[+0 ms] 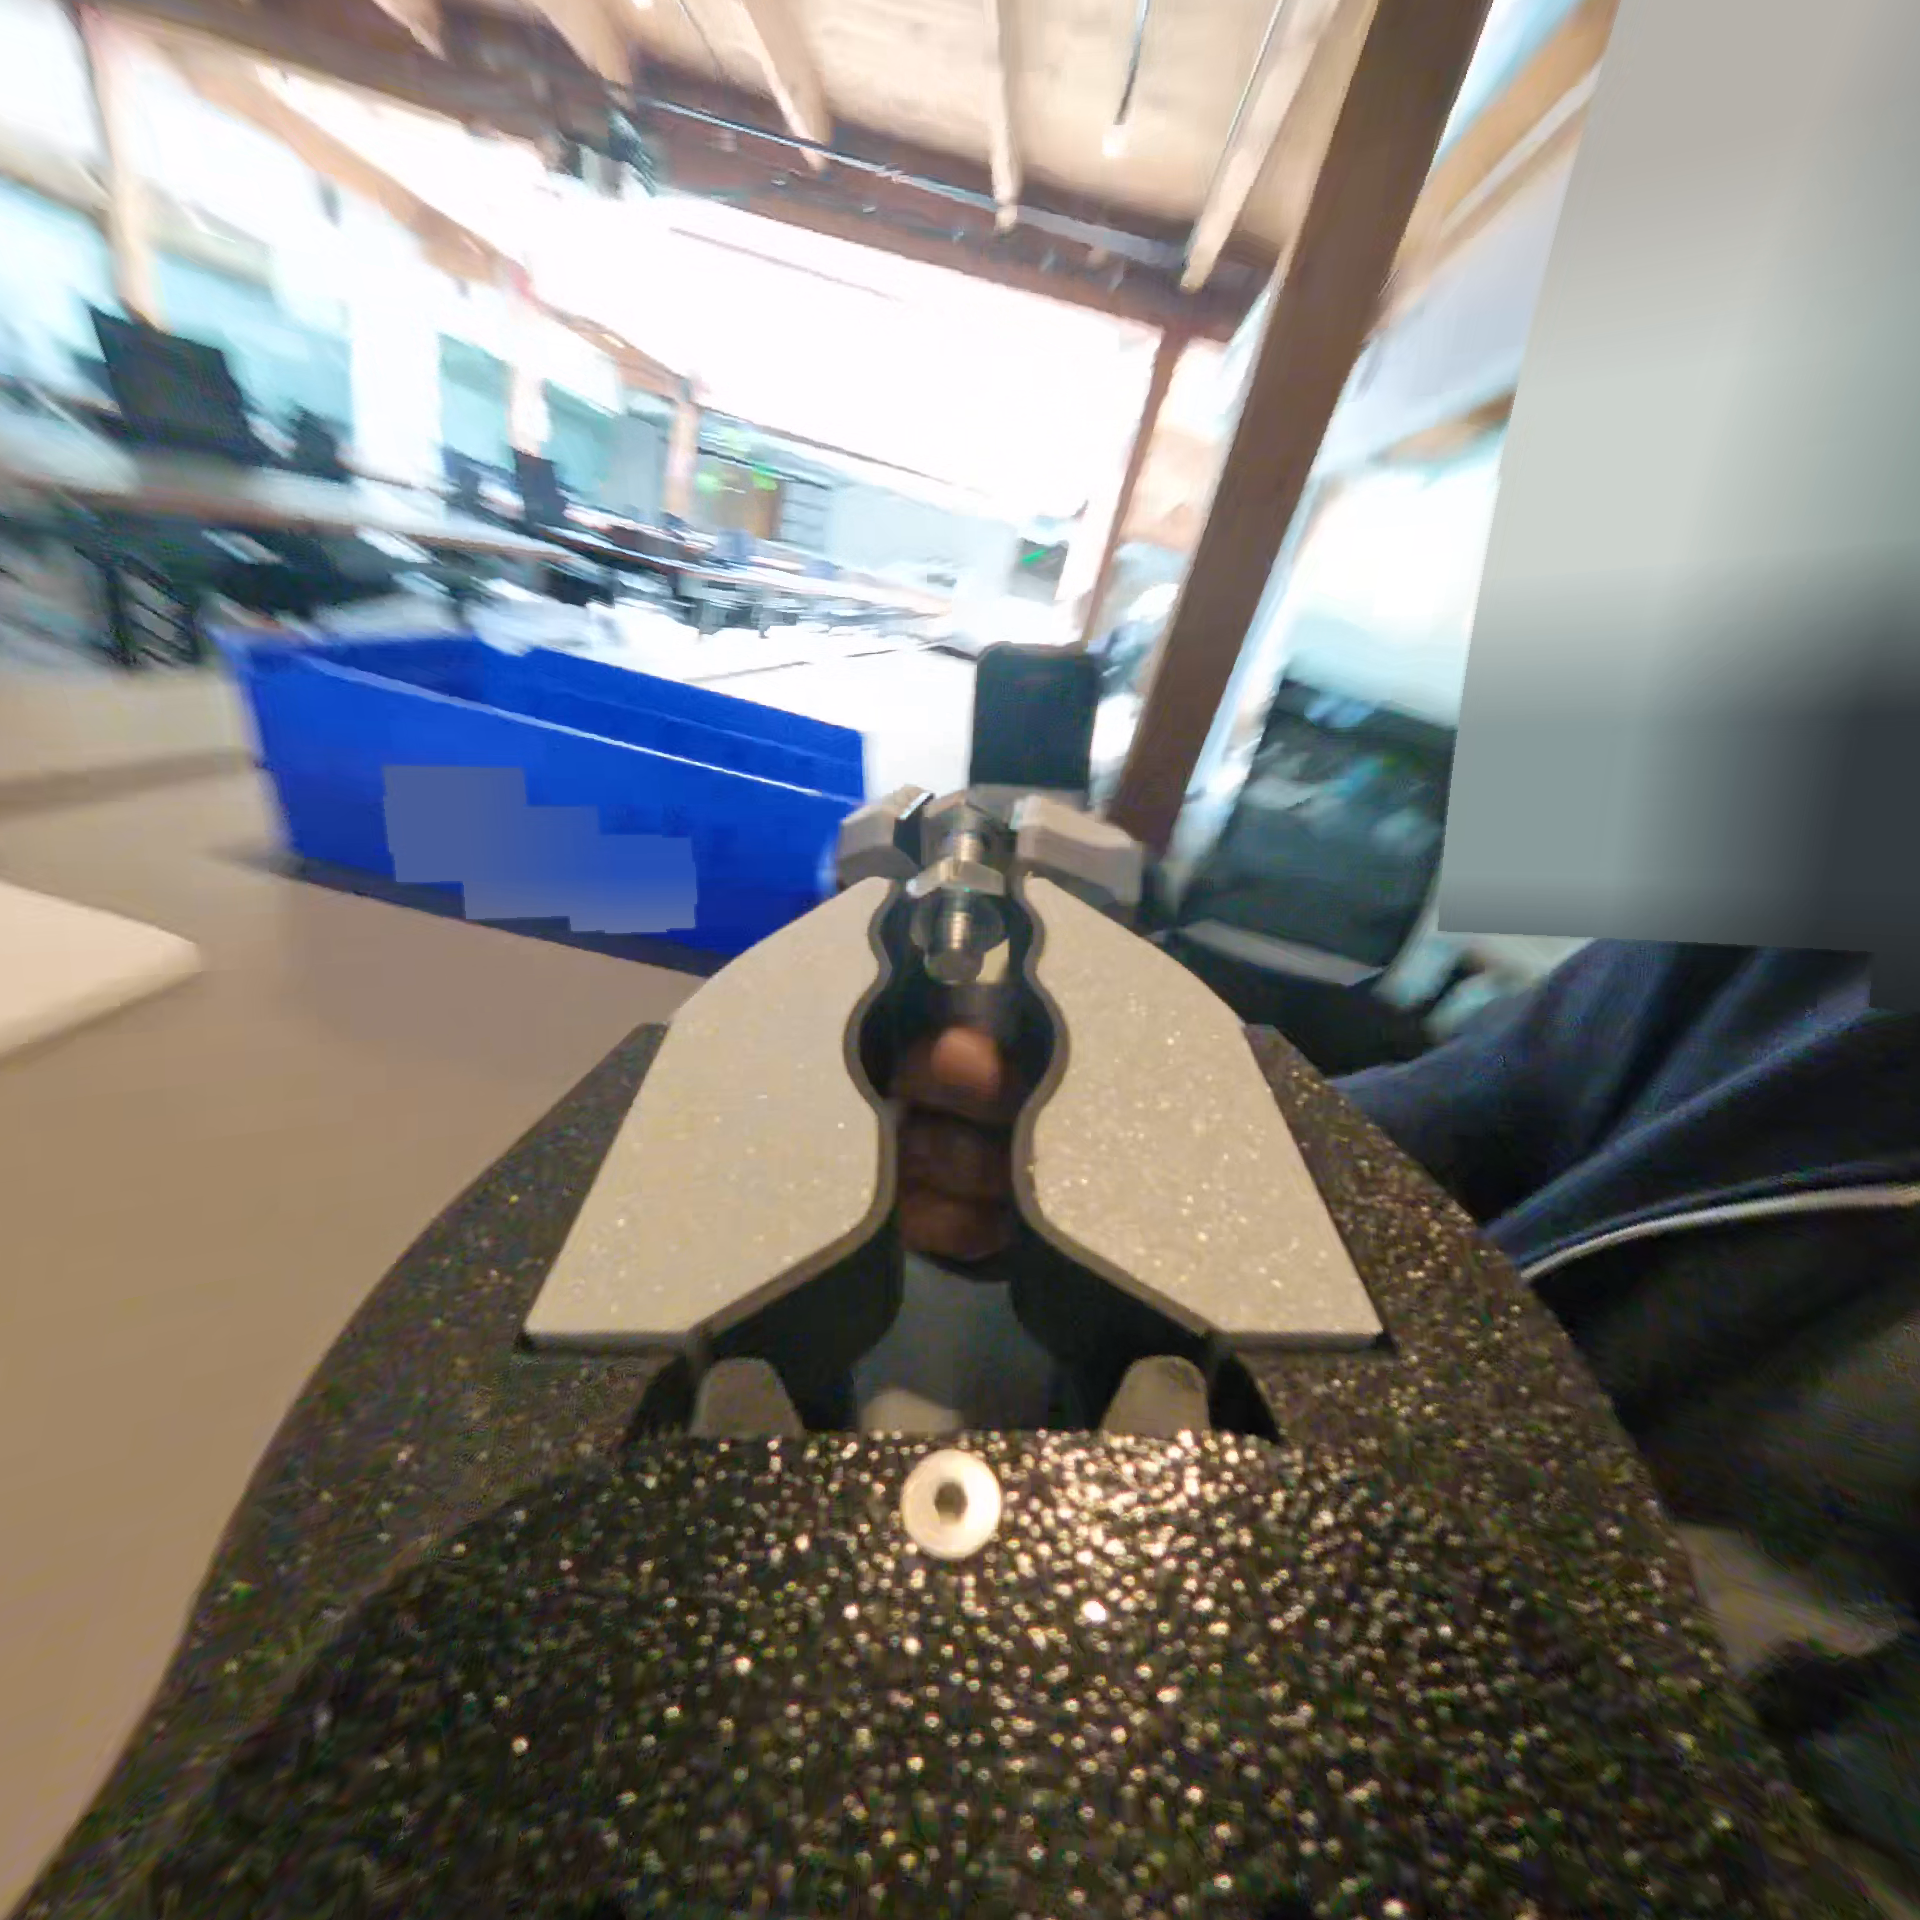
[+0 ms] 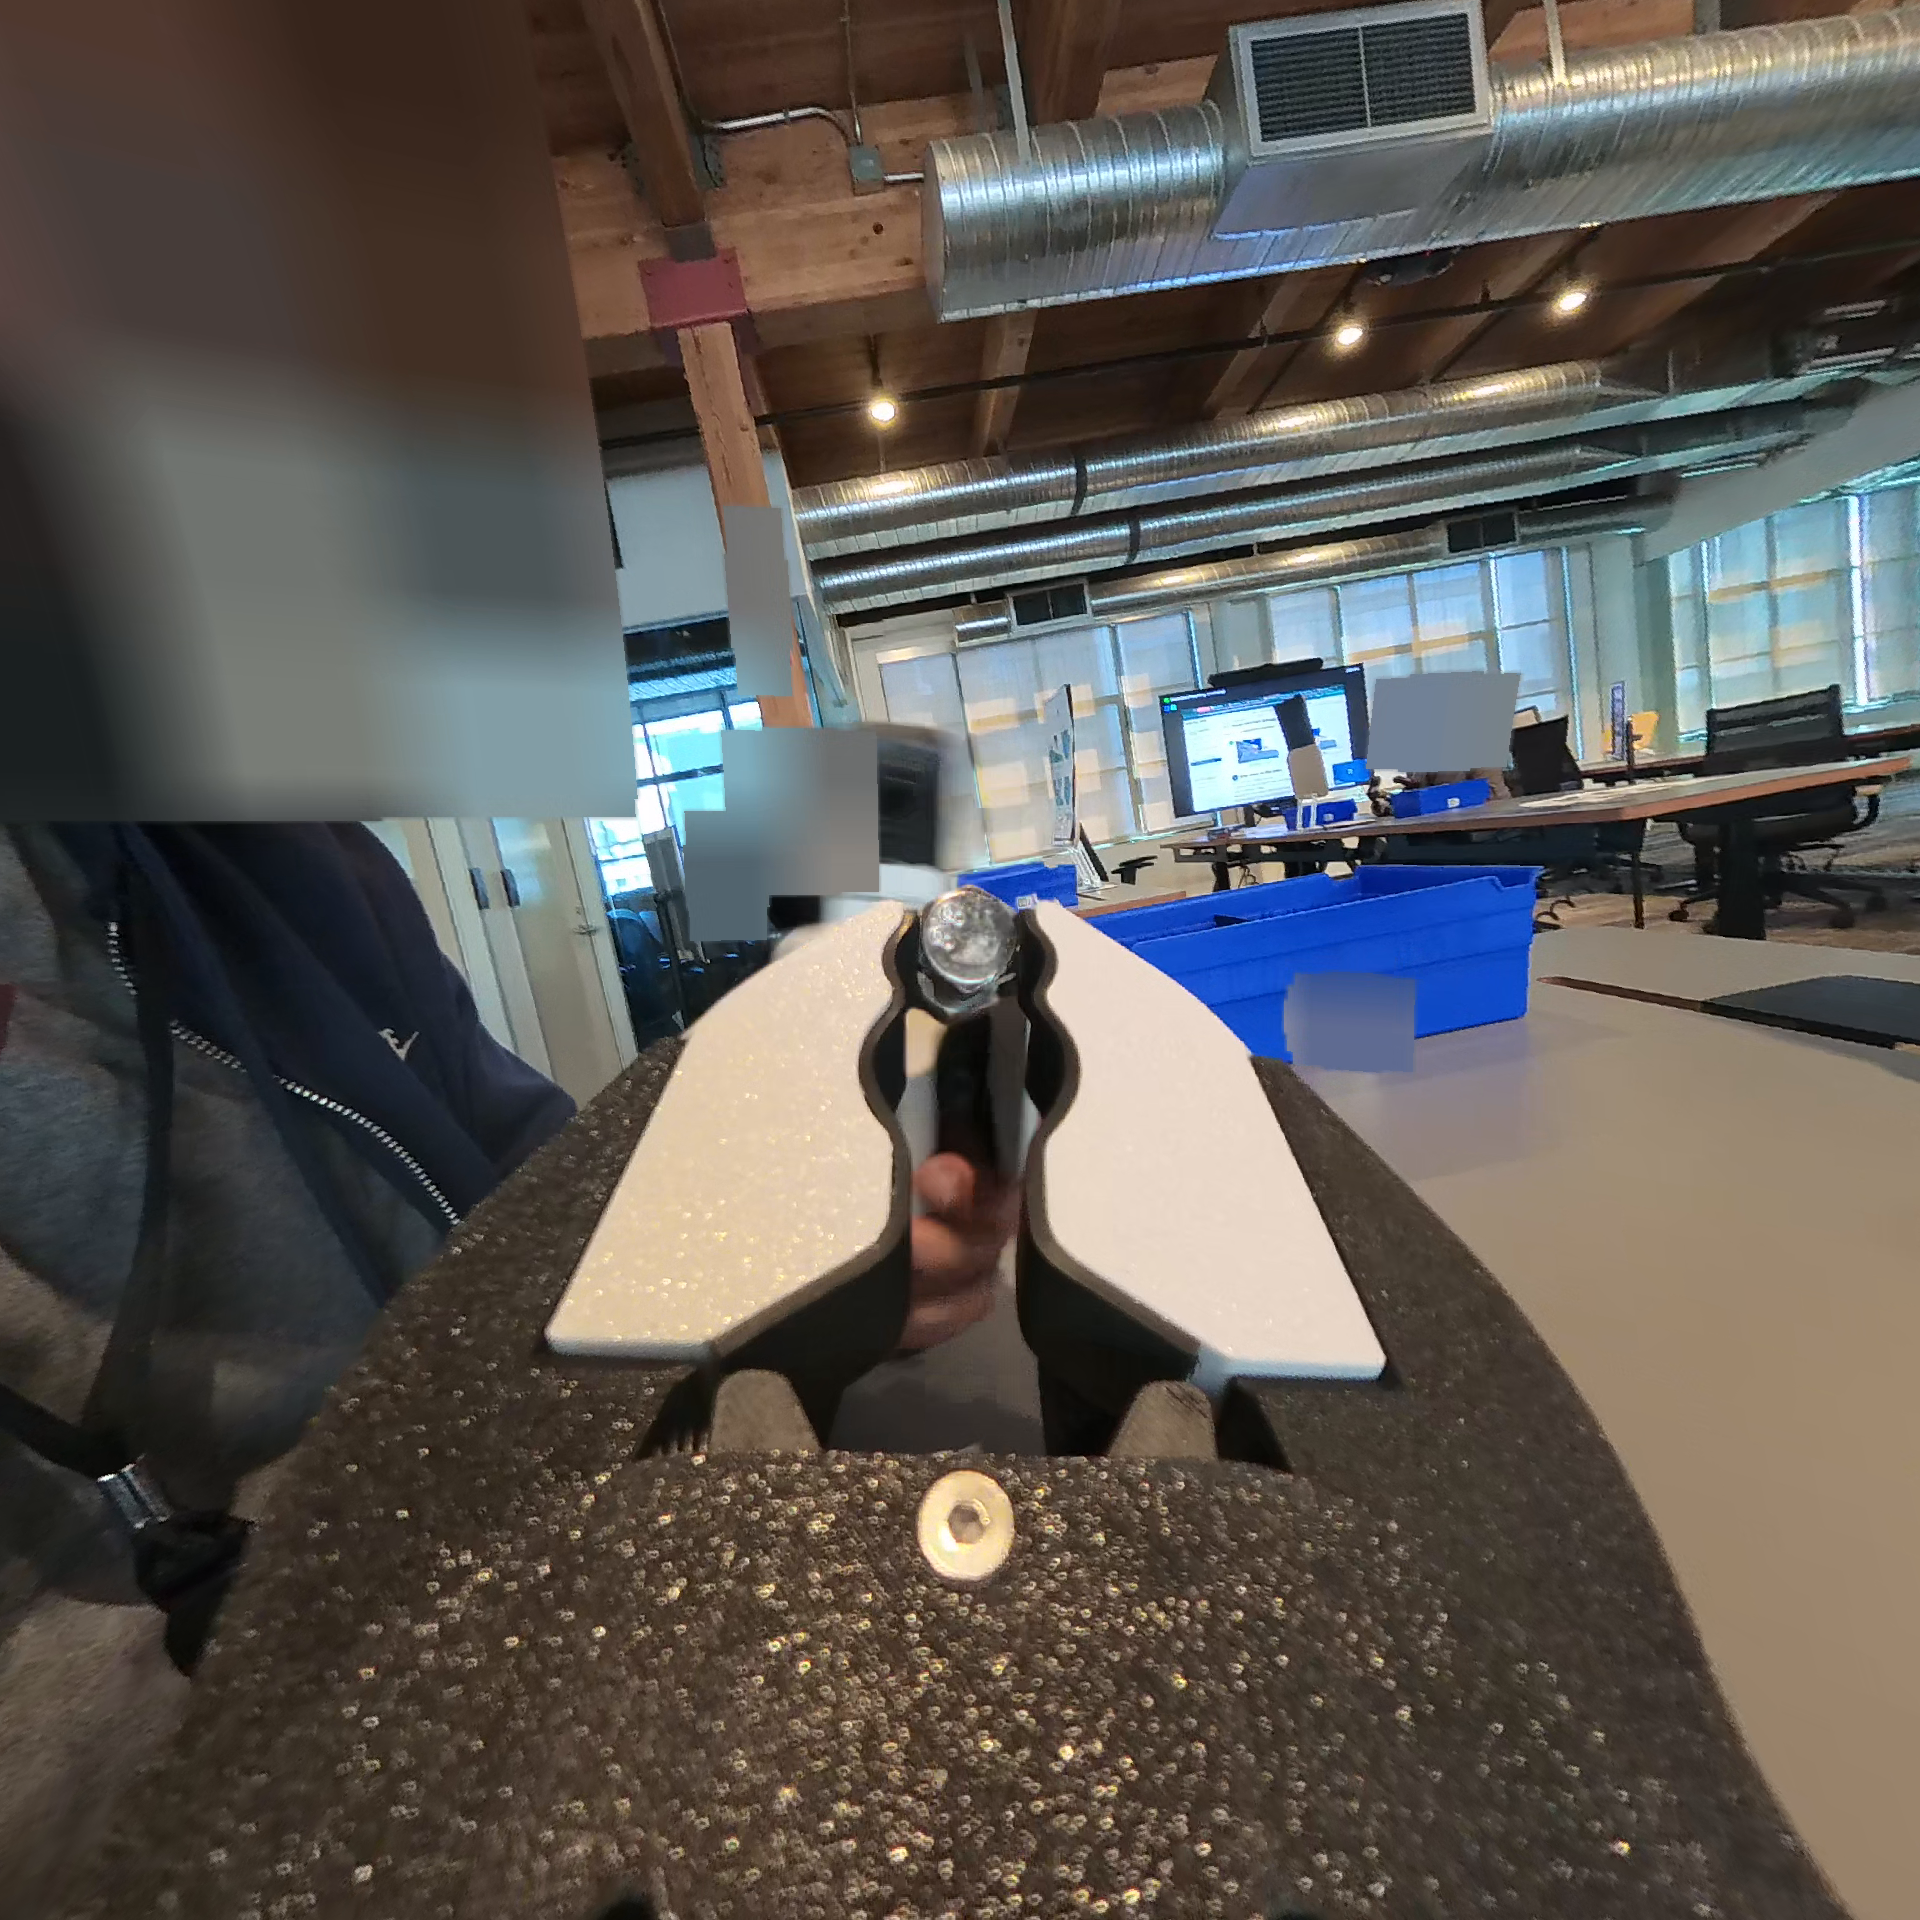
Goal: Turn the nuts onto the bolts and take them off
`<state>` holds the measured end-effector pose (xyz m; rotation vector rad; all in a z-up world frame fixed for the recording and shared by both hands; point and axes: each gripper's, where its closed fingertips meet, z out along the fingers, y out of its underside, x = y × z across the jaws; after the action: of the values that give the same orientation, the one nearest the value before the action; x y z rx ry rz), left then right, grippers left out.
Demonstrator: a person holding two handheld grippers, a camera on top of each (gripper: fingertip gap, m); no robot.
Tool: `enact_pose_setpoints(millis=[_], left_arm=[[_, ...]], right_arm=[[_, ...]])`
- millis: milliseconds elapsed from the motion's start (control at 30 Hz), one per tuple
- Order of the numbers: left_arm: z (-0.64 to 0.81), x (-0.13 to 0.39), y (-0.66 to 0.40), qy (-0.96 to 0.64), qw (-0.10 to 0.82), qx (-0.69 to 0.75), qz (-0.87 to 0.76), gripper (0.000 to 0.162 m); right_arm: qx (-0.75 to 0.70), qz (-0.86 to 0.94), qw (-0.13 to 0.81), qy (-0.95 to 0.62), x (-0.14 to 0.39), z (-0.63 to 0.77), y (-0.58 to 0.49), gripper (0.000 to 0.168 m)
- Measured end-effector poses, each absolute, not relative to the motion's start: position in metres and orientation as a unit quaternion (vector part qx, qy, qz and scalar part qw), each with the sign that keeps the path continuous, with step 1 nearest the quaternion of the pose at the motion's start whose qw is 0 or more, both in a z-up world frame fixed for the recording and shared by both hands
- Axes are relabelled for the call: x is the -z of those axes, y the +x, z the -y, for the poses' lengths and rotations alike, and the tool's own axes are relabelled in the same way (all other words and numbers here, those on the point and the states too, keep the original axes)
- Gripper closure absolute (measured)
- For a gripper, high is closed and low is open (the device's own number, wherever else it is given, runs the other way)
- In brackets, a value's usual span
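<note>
A blue plastic bin (image 2: 1351, 940) sits far on the grey table (image 2: 1558, 1195), contents hidden. Right gripper (image 2: 966, 961) clenches the silver hex-head bolt (image 2: 968, 951), shaft pointing away toward the left gripper (image 1: 954, 914), clamped on its steel nut (image 1: 951, 871).

Blue bin (image 1: 561, 748) on grey table (image 1: 260, 1091)

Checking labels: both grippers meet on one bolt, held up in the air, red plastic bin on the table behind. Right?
Only the bin colour is off: the plastic bin on the grey table is blue, clearest in the right wrist view. Left gripper and right gripper do meet on the silver steel bolt in the air.
</note>
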<state>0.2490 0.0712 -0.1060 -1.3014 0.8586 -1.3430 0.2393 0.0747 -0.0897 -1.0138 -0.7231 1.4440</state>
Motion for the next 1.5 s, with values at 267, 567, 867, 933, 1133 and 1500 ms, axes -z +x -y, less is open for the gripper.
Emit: enact_pose_setpoints(millis=[267,567,867,933,1133,1500], left_arm=[[-0.078,0.107,0.247,-0.445,0.727,0.189,-0.487,0.144],[-0.079,0.087,0.236,-0.513,0.569,0.56,-0.314,0.131],[-0.082,0.1,0.24,-0.521,0.317,0.773,-0.174,0.14],[-0.077,0.101,0.243,-0.52,0.282,0.788,-0.167,0.139],[-0.069,0.097,0.248,-0.505,0.223,0.821,-0.149,0.135],[-0.07,0.1,0.25,-0.52,0.298,0.778,-0.187,0.144]], right_arm=[[-0.618,0.309,0.579,-0.433,0.09,-0.075,0.239,0.152],[-0.618,0.3,0.586,-0.43,0.088,-0.077,0.243,0.151],[-0.606,0.307,0.592,-0.434,0.089,-0.077,0.242,0.152],[-0.606,0.307,0.592,-0.433,0.089,-0.076,0.242,0.152],[-0.607,0.31,0.592,-0.431,0.088,-0.075,0.241,0.152],[-0.606,0.314,0.59,-0.431,0.089,-0.074,0.239,0.152]])
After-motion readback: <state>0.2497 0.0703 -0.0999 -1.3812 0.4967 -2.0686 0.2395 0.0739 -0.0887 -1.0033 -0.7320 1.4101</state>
